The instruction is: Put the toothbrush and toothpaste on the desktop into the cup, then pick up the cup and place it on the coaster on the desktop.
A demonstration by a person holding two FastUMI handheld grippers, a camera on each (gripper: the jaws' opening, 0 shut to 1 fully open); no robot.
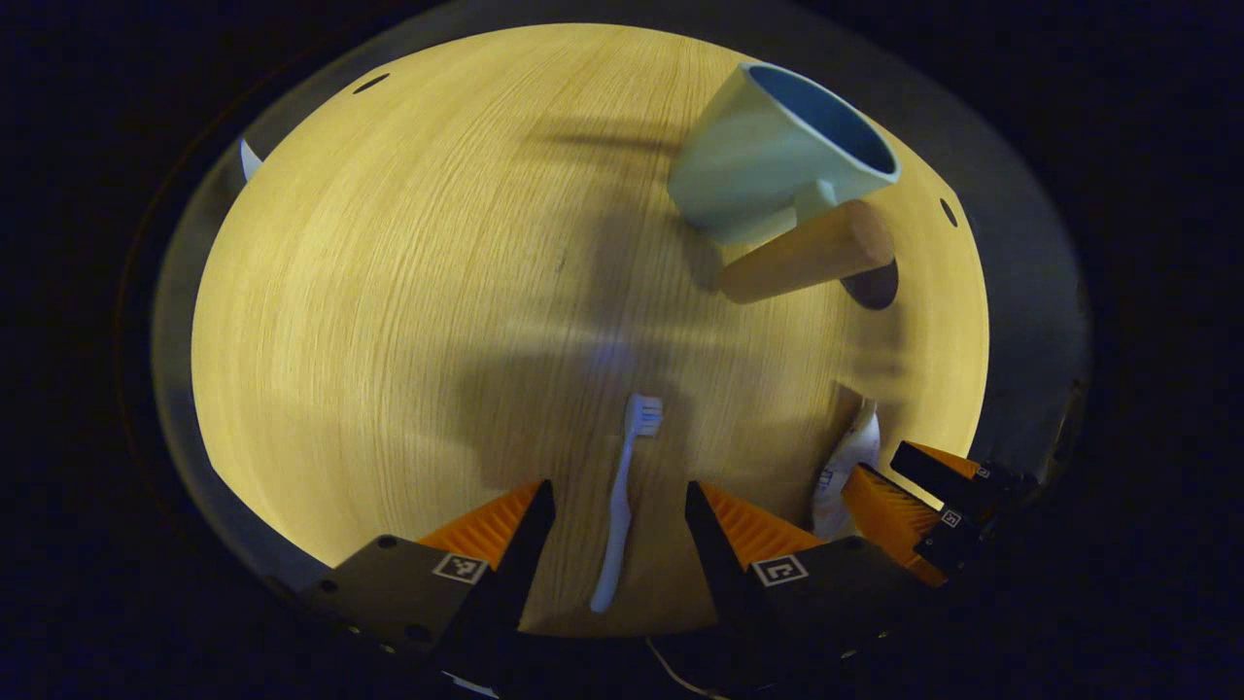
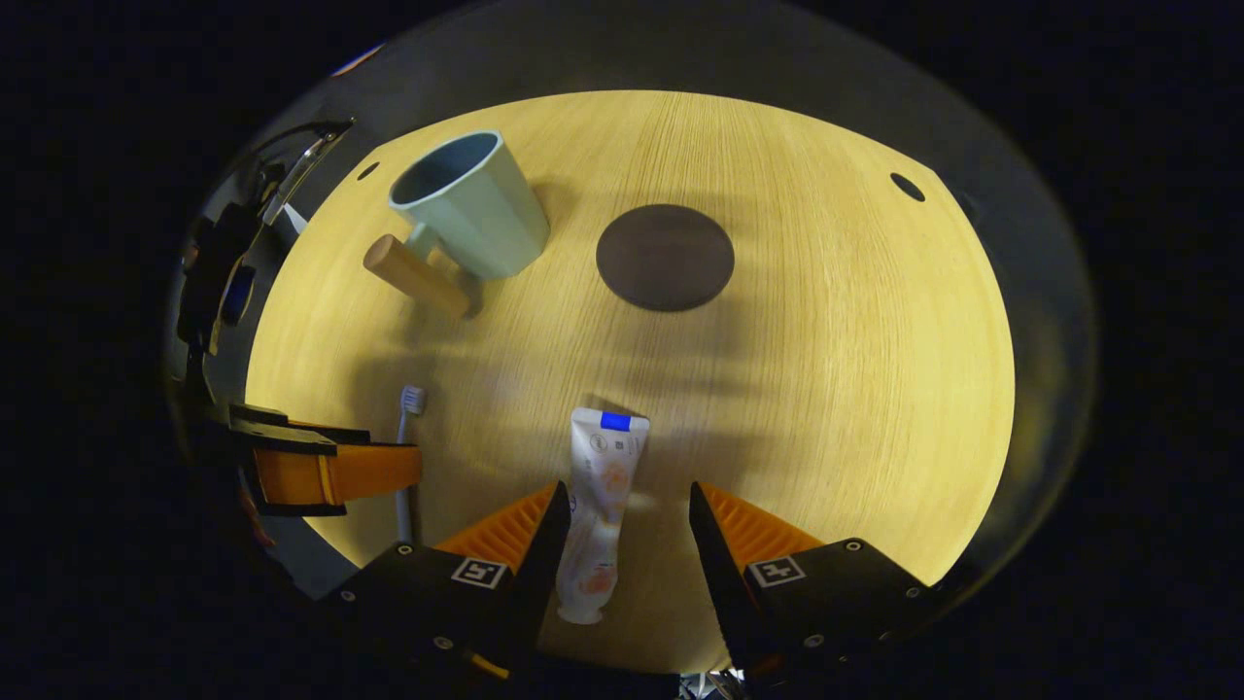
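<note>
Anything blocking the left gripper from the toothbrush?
Nothing visible: the white toothbrush lies flat on the bare wooden desktop between the open fingers of the left gripper.

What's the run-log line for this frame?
left gripper: open over toothbrush | right gripper: open over toothpaste | cup: empty

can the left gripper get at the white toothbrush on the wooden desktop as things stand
Probably yes. The left gripper has its jaws open with the white toothbrush lying flat between them on the wooden desktop, and nothing lies across it.
</note>
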